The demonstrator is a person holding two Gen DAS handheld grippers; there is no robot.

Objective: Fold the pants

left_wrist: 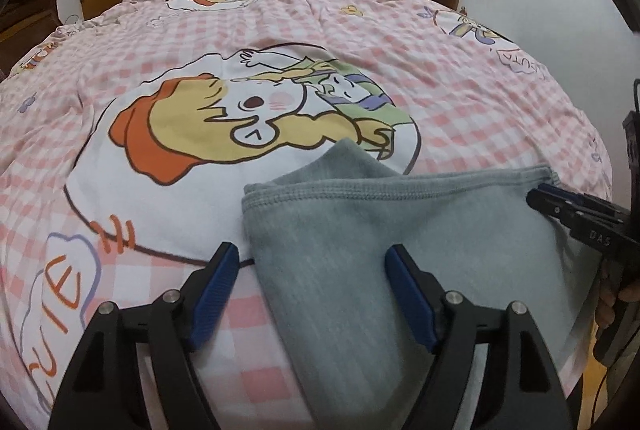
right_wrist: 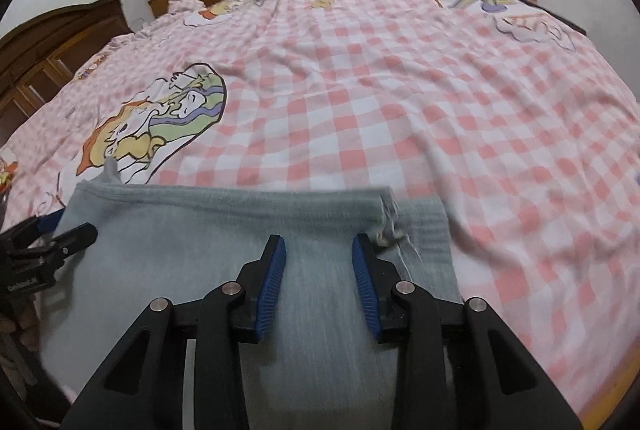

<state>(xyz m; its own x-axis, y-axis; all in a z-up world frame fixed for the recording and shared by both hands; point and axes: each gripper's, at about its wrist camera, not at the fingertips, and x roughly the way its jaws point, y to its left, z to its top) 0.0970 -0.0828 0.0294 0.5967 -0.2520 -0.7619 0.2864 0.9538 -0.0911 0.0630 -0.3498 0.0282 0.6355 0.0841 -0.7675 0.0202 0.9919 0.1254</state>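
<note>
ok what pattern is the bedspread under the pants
Pink and white checks with cartoon prints on the bedspread; the right wrist view shows it best.

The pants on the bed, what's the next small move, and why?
Probably lower both grippers and close them on the near part of the pants. The left gripper and right gripper are open above the cloth, gripping nothing.
</note>
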